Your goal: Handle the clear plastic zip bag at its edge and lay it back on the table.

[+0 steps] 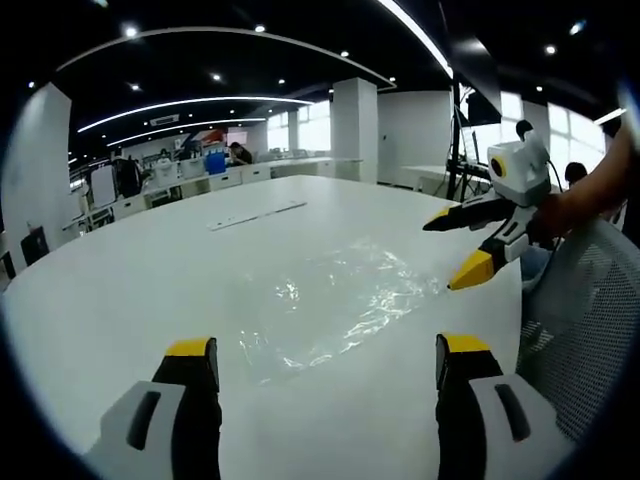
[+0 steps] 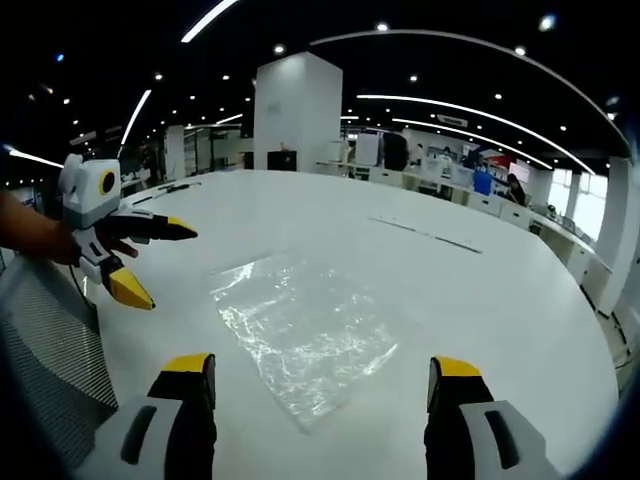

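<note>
As it lies flat on the white table (image 1: 120,290), one clear plastic zip bag (image 1: 335,305) occupies the centre of the left gripper view, its crinkled film catching the ceiling lights; in the right gripper view the same bag (image 2: 305,335) sits just below centre, one corner reaching down between the two jaws.

Grippers, two. The left gripper (image 1: 327,362) rises from the bottom of its own view, yellow-tipped jaws spread wide apart, empty, the tips short of the bag's near edge. It appears again at the left of the right gripper view (image 2: 155,260), held by a bare forearm (image 2: 30,235), jaws splayed and clear of the bag.

The right gripper (image 2: 323,380) rises from the bottom of its own view, jaws likewise wide apart, holding nothing, hovering over the near corner of the bag. It also appears at the right of the left gripper view (image 1: 462,248), jaws parted, lower tip close to the bag's edge; contact cannot be told.

Mesh chair back (image 1: 585,320), one, lower right of the left gripper view.

One long thin strip (image 1: 257,215) lies on the table beyond the bag.
</note>
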Motion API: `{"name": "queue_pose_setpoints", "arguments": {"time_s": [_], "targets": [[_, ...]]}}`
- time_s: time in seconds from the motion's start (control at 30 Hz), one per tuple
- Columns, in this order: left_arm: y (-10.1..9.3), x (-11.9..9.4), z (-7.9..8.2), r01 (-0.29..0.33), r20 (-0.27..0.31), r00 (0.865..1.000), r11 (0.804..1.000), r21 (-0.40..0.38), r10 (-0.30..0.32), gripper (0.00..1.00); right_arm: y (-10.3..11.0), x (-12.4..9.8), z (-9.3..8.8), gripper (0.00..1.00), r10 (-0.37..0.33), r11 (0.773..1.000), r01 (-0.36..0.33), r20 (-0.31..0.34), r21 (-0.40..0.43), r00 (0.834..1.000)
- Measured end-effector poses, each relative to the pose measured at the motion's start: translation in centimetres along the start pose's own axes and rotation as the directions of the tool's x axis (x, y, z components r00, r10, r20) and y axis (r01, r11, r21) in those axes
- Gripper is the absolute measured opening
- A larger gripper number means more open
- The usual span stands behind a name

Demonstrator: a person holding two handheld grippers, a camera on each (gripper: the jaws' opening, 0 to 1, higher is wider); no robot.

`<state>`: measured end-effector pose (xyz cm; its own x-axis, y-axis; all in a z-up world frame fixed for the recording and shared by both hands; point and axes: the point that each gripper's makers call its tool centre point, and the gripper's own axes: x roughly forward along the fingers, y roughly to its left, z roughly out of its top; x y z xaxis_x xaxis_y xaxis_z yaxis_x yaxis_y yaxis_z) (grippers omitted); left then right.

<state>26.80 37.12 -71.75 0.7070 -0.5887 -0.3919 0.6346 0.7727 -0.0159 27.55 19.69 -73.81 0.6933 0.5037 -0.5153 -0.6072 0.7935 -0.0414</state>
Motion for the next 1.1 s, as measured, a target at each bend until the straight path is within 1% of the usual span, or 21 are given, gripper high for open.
{"name": "queue_pose_setpoints", "arguments": {"time_s": [0.3,0.43,0.57,0.8,1.1], "targets": [[-0.04,-0.01,-0.07,0.004,0.000,1.000,1.000,0.008,-0.004,0.89,0.51,-0.25,0.23,0.87,0.008,1.000,-0.008,-0.008,0.001,1.000],[0.08,-0.07,0.00,0.000,0.000,1.000,1.000,0.002,0.000,0.89,0.41,-0.42,0.32,0.86,0.004,1.000,-0.003,-0.009,0.007,1.000],[0.16,-0.07,-0.01,-0.001,0.002,1.000,1.000,0.002,0.001,0.88,0.44,-0.25,0.05,0.86,0.004,1.000,-0.004,-0.011,0.012,1.000],[-0.26,0.10,-0.14,0.014,-0.004,1.000,1.000,0.006,-0.014,0.88,0.18,-0.02,-0.24,0.85,0.003,1.000,-0.003,-0.018,0.010,1.000],[-0.34,0.04,0.14,0.012,0.006,1.000,1.000,0.004,-0.012,0.88,-0.27,0.03,-0.25,0.85,-0.008,1.000,0.008,-0.014,0.014,1.000]]}}
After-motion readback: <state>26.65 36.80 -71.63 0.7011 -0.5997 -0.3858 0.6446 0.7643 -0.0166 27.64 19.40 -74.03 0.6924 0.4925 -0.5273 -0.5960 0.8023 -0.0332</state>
